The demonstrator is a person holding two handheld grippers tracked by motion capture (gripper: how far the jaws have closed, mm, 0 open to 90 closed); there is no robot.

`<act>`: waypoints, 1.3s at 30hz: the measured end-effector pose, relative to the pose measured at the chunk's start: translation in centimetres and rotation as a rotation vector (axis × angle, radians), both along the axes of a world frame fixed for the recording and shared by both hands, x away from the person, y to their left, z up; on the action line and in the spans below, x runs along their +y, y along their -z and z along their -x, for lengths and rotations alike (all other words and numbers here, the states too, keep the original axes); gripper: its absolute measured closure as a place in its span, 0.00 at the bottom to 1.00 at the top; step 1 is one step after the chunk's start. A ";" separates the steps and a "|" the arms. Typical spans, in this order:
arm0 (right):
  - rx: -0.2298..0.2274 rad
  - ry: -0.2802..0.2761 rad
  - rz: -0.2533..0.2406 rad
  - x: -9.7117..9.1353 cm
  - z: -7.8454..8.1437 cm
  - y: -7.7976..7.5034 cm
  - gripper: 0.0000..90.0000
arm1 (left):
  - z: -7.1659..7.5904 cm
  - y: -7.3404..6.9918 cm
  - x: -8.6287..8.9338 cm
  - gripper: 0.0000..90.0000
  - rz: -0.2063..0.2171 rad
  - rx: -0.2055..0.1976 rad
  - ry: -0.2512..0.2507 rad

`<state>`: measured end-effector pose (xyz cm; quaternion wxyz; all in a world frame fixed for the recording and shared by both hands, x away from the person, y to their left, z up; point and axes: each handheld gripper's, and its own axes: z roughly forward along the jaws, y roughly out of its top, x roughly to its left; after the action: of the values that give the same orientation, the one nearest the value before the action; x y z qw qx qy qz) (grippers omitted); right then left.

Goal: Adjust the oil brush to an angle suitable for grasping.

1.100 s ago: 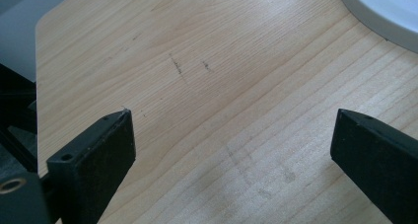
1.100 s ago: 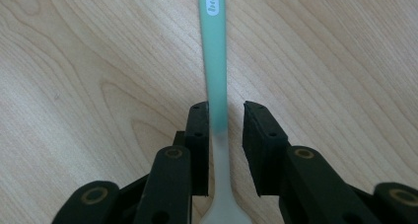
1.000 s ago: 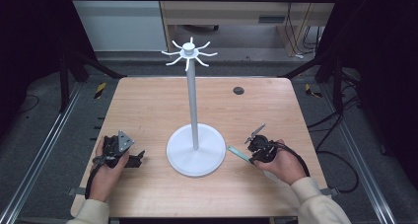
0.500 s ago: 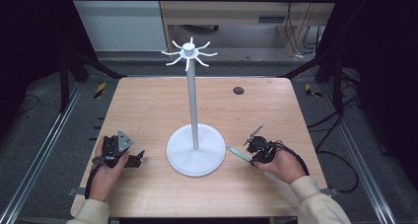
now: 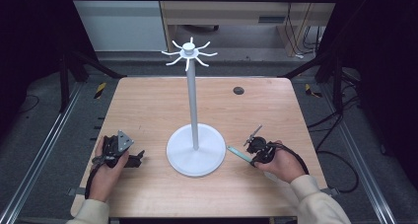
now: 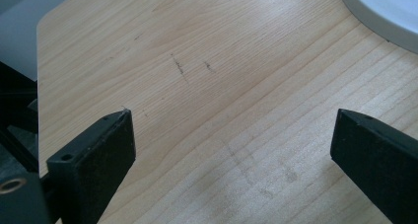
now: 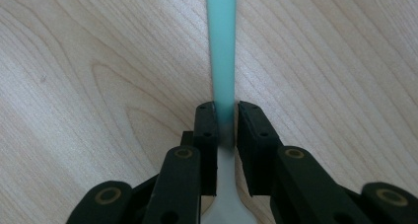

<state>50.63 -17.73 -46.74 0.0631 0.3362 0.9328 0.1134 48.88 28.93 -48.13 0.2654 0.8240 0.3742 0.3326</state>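
Note:
A tall white stand (image 5: pixel 192 95) with hook arms at its top rises from a round white base (image 5: pixel 212 157) in the middle of the wooden table (image 5: pixel 148 105). Right of the base, my right gripper (image 5: pixel 251 156) rests low on the table, shut on a utensil with a teal handle (image 5: pixel 237 153) that points toward the base. In the right gripper view the teal handle (image 7: pixel 222 46) runs straight out from between the jaws of the right gripper (image 7: pixel 226 113), with a pale wider part behind them. My left gripper (image 5: pixel 140 157) lies left of the base. Its open jaws (image 6: pixel 231 140) hold nothing, and the base's rim (image 6: pixel 389 12) shows at the upper right.
A small dark round grommet (image 5: pixel 238 91) sits in the tabletop at the far right of the stand. Metal rails (image 5: pixel 44 150) run along both sides of the table. The table's near edge lies just behind both hands.

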 end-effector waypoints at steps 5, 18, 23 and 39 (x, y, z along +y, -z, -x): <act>0.005 -0.001 -0.006 0.0 0.0 0.0 0.90 | -0.1 0.0 0.0 0.03 0.001 -0.013 0.008; 0.002 0.003 -0.027 -0.3 0.0 -0.3 0.92 | 0.0 0.0 0.0 0.03 0.001 0.000 0.000; -0.020 0.018 -0.051 -0.5 0.0 -0.9 0.92 | 0.0 0.0 0.0 0.03 0.000 0.000 0.000; -0.211 0.096 -0.156 -0.7 -0.9 -4.2 0.92 | 0.0 0.0 0.1 0.03 0.006 -0.002 -0.003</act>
<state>51.52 -18.46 -42.50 0.1398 0.3707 0.8921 0.2173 48.88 28.98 -48.14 0.2680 0.8223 0.3761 0.3326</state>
